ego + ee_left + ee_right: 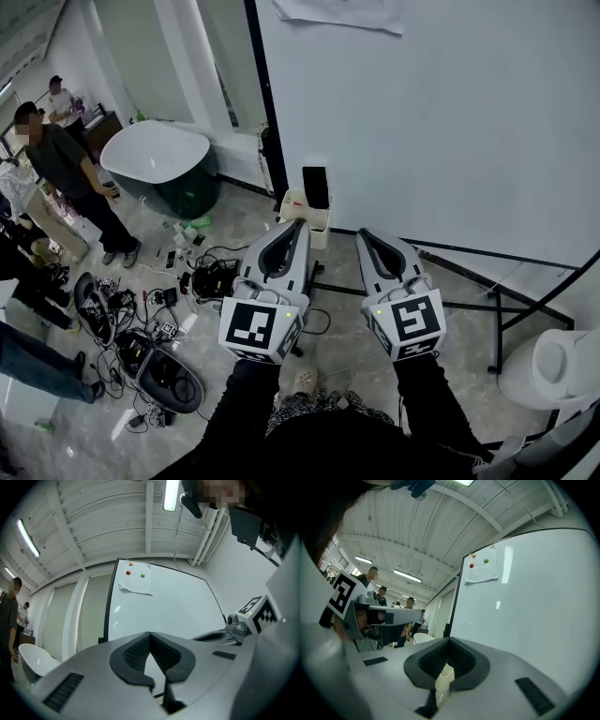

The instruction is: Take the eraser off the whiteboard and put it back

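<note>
The whiteboard (441,122) stands ahead of me, upright on a black frame. A black rectangular block (316,187), likely the eraser, sits at the board's lower left corner; it shows as a small dark shape (101,640) by the frame in the left gripper view. My left gripper (298,223) and right gripper (366,234) are held side by side, pointing at the board and short of it. Both are shut with nothing between the jaws: the left gripper's (150,634) tips meet, and so do the right gripper's (450,640).
A sheet of paper (136,584) hangs under coloured magnets at the board's top. A beige box (302,212) stands below the black block. Cables and gear (150,319) litter the floor at left, near a white tub (155,157) and a standing person (66,169). The board's stand legs (487,309) cross the floor.
</note>
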Demonstrator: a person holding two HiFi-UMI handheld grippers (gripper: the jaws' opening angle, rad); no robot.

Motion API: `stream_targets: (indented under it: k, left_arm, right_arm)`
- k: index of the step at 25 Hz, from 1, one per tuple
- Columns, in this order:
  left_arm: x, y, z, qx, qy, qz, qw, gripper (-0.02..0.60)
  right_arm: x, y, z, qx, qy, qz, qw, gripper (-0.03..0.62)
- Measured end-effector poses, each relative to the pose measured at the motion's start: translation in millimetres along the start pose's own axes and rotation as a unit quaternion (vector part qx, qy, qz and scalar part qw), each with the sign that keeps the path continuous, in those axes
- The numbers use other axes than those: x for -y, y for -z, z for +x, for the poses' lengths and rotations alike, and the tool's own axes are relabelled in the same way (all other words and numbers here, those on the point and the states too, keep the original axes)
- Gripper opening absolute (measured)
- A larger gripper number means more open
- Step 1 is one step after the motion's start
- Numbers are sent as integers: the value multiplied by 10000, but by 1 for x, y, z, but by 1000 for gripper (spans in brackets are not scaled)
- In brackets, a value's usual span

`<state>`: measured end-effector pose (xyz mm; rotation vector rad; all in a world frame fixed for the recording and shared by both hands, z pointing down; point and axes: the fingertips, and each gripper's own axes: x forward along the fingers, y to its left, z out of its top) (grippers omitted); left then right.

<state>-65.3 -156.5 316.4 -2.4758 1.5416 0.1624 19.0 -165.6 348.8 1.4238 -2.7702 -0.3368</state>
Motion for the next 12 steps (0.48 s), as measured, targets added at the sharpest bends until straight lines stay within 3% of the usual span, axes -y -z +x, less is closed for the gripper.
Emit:
stream_targets:
  k: [12]
  left_arm:
    - [-9,2,4,12,13,-16,10000,6]
  right_arm:
    - [3,7,10,-48,72,42,10000,7]
